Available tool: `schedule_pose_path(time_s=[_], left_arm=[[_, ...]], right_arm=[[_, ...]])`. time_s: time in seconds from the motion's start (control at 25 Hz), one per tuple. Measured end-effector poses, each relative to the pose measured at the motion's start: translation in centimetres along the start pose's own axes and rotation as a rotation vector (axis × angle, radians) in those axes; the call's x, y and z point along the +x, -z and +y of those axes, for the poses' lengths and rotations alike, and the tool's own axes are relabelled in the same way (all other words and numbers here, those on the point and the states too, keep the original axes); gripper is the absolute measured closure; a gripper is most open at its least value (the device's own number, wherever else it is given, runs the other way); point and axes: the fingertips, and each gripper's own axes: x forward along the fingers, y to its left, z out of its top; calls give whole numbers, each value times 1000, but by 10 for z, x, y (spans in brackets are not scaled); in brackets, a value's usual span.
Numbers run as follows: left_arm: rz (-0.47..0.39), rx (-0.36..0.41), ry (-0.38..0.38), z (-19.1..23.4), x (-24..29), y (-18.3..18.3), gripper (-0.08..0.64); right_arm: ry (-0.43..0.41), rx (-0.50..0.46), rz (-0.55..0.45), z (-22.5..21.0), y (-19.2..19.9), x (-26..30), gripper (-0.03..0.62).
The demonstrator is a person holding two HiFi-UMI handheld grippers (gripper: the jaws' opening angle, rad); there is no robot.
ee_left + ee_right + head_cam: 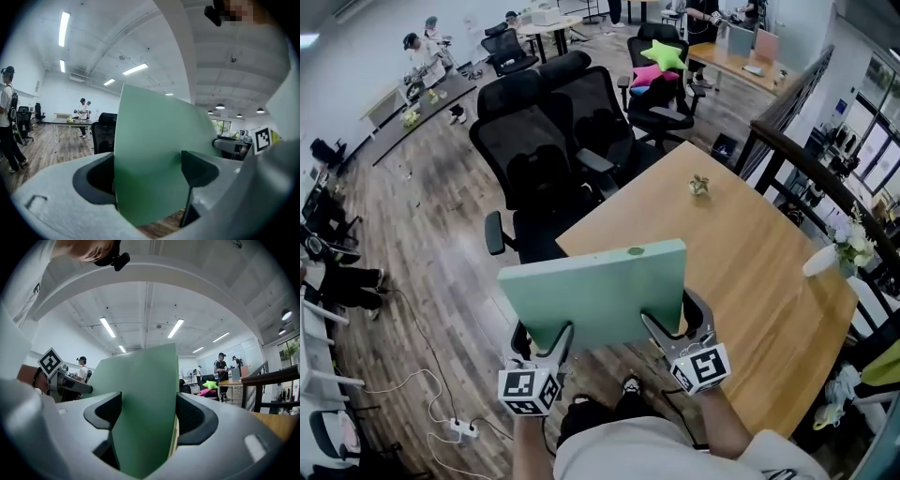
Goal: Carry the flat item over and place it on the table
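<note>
A pale green flat board [595, 291] is held up in the air at the near corner of the wooden table [769, 281], tilted with its far edge raised. My left gripper [555, 349] is shut on its lower left edge and my right gripper [661, 339] is shut on its lower right edge. In the left gripper view the green board [154, 164] stands on edge between the jaws. In the right gripper view the board [145, 413] fills the gap between the jaws in the same way.
A small ornament [700, 186] sits on the table's far part and a white vase with flowers [832, 253] at its right edge. Black office chairs [553, 141] crowd the table's left side. A dark railing [806, 169] runs along the right. Cables and a power strip [461, 428] lie on the floor.
</note>
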Motion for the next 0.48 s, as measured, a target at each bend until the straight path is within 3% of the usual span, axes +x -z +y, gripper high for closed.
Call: schedule_pose_path(time_s=[0.48], left_arm=[[28, 7, 166, 12, 82, -11, 109]], right_arm=[[170, -28, 20, -35, 1, 32, 221]])
